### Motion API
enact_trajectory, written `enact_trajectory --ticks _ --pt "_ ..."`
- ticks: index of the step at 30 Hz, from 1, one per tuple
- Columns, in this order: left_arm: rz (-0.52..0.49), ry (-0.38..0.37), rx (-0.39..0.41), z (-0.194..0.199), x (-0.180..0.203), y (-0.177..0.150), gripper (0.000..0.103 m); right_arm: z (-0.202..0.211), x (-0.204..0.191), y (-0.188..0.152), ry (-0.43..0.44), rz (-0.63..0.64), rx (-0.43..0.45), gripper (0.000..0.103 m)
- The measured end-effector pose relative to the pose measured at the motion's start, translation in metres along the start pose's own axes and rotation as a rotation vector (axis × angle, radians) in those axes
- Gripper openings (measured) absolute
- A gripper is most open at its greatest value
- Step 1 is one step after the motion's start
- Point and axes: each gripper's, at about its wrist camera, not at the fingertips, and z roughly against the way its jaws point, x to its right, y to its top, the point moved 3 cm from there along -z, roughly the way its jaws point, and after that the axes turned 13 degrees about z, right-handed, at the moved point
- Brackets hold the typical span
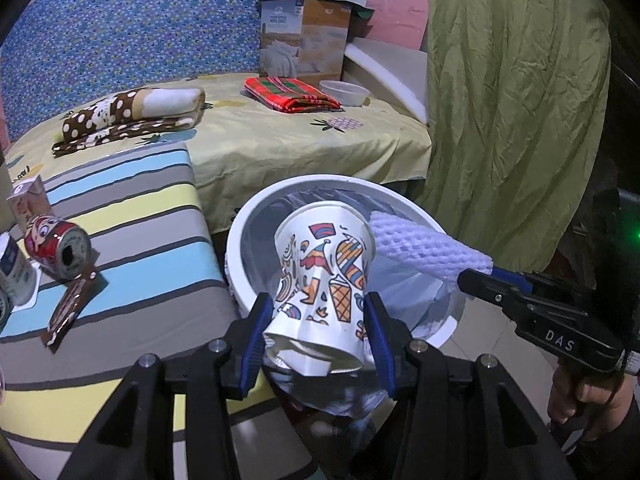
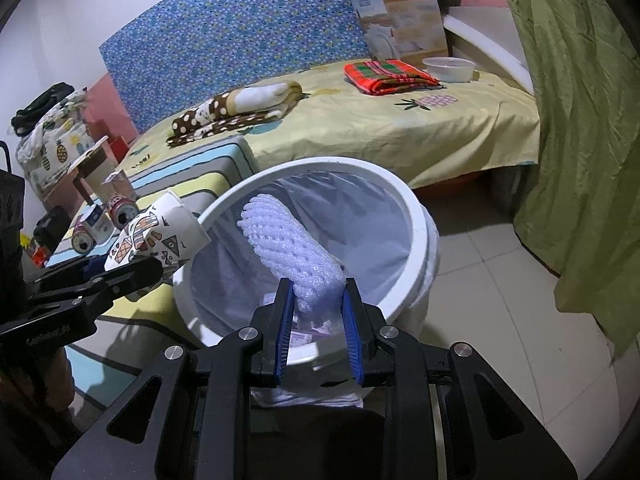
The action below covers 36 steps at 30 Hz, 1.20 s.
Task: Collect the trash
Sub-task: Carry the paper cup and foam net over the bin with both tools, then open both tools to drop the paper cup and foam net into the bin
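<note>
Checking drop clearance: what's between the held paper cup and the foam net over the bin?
Nothing solid. In the left wrist view only the bin liner shows between the paper cup and foam net; they nearly touch at the cup's rim.

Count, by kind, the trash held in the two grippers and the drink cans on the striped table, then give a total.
Paper cup, in the left gripper: 1
Foam net sleeve, in the right gripper: 1
Drink cans: 3
Total: 5

Left tool and right tool each clamped shut, angled forward and downward
</note>
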Motion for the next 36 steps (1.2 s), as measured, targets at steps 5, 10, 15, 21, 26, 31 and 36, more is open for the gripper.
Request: enact_trajectory --ticks 5,10,15,21,26,31,36 --pt "-0.001 0.003 -0.005 -0.008 0.001 0.004 0.049 -0.002 0.003 -0.001 -0.008 -0.003 -0.012 0.026" --pt "0.006 0.006 -0.008 -0.012 -0.002 0.006 0.050 -0.004 0.004 -0.003 -0.010 -0.004 -0.022 0.027" --pt "0.006 0.002 -0.029 -0.018 -0.002 0.005 0.054 -0.008 0.003 -0.002 -0.014 -0.001 -0.039 0.030" --pt "0.015 -0.001 -0.035 -0.020 -0.003 0.005 0.059 -0.006 0.003 0.000 -0.023 0.004 -0.031 0.045" --pt "0.035 -0.011 -0.025 -0.013 -0.008 0.004 0.059 -0.002 0.003 0.002 -0.022 -0.003 -0.019 0.047" --pt "0.063 -0.012 -0.007 -0.001 -0.016 0.002 0.059 0.002 -0.006 0.004 0.000 0.008 0.001 0.047" --pt "0.097 -0.002 0.019 0.017 -0.030 -0.003 0.059 0.003 -0.023 0.010 0.041 0.031 0.020 0.047"
